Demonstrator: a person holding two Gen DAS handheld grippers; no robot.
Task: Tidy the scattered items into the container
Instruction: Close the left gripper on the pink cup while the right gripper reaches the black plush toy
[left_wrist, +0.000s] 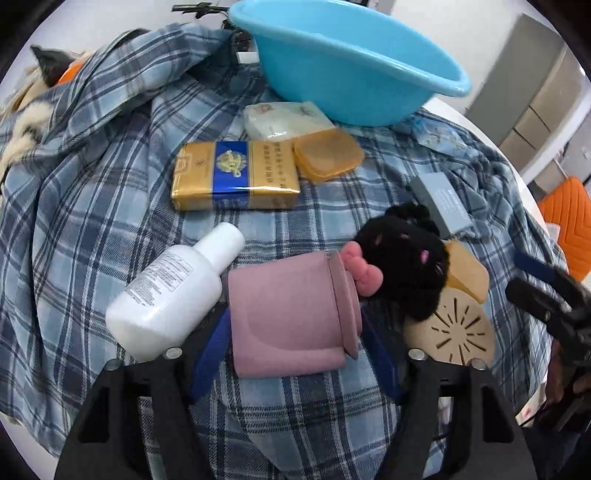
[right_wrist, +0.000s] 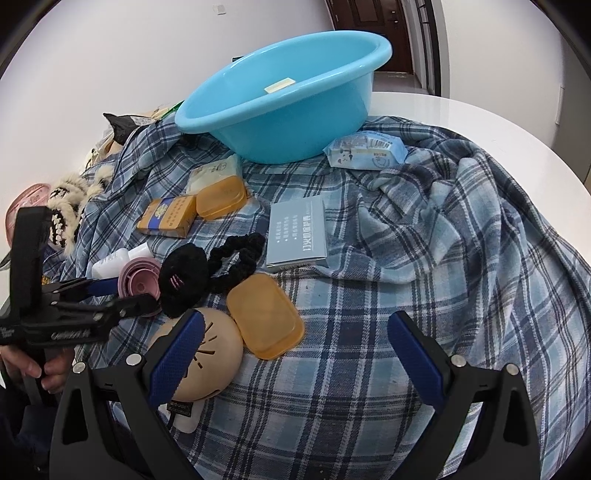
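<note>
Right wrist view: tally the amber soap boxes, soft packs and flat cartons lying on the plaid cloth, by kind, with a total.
Amber soap boxes: 2
Soft packs: 2
Flat cartons: 2
Total: 6

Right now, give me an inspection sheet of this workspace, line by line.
Surface: plaid cloth, rumpled, over a white table.
Job's things: blue basin holds only a small label; pink cup on its side; white bottle; gold pack; grey box; two amber soap cases; black scrunchies; tissue packs.
Clutter: fur-trimmed item at the table's edge.
Grippers: left gripper jaws either side of the cup, contact unclear; right gripper open over the cloth.
Cables: nothing seen.
Surroundings: white wall, dark door.
</note>
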